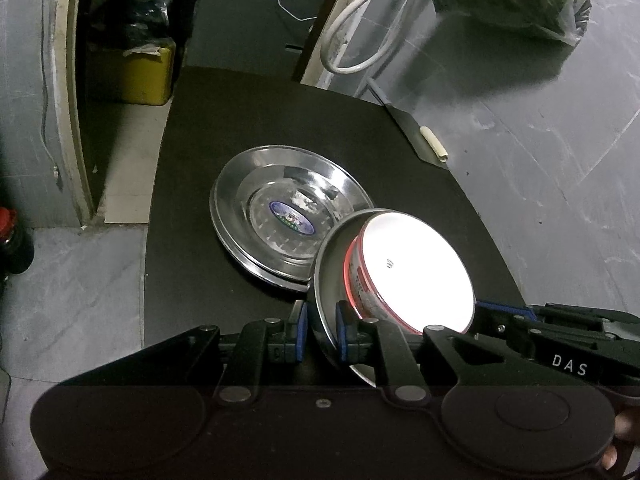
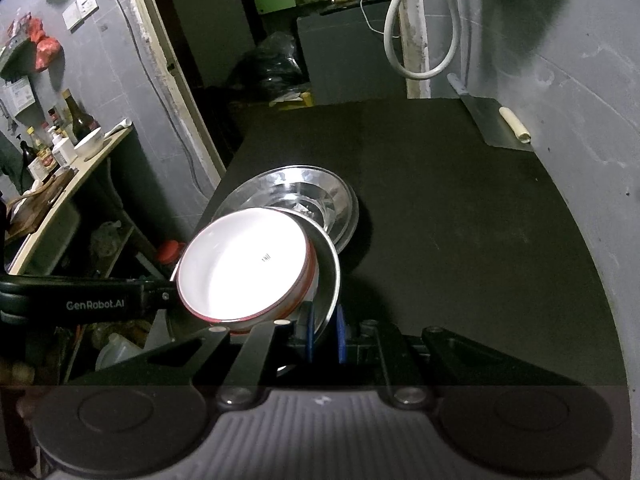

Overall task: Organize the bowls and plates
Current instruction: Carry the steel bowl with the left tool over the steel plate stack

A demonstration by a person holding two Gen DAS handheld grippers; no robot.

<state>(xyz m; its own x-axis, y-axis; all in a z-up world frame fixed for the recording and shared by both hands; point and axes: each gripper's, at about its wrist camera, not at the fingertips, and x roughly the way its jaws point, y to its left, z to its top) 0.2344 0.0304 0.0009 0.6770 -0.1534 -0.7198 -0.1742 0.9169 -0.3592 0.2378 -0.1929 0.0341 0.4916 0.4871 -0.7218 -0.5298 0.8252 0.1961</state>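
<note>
Left gripper (image 1: 320, 330): we see its blue pads nearly together, pinching the near rim of the steel bowl (image 1: 332, 280).
Right gripper (image 2: 325, 334): we find it clamped tight on the opposite rim of the same steel bowl (image 2: 330, 276), blue pads either side of the thin metal edge.
Steel bowl: held between both grippers, tilted, just beside the stacked steel plates (image 1: 288, 216) and overlapping their near edge in our view; we cannot tell whether it touches them.
White bowl (image 1: 420, 268): sits nested inside the steel bowl, red band round its rim, its inside glaring bright under the light; also plain from the right wrist (image 2: 244, 268).
Stacked steel plates: lying flat on the black desk (image 1: 224, 120), an oval blue sticker in the middle of the top one; seen from the right wrist (image 2: 304, 196) beyond the steel bowl.
Cleaver (image 1: 416, 136): well apart from the plates, at the far desk edge against the grey wall.
White cable (image 1: 360, 20): looped on the wall, beyond the plates.
</note>
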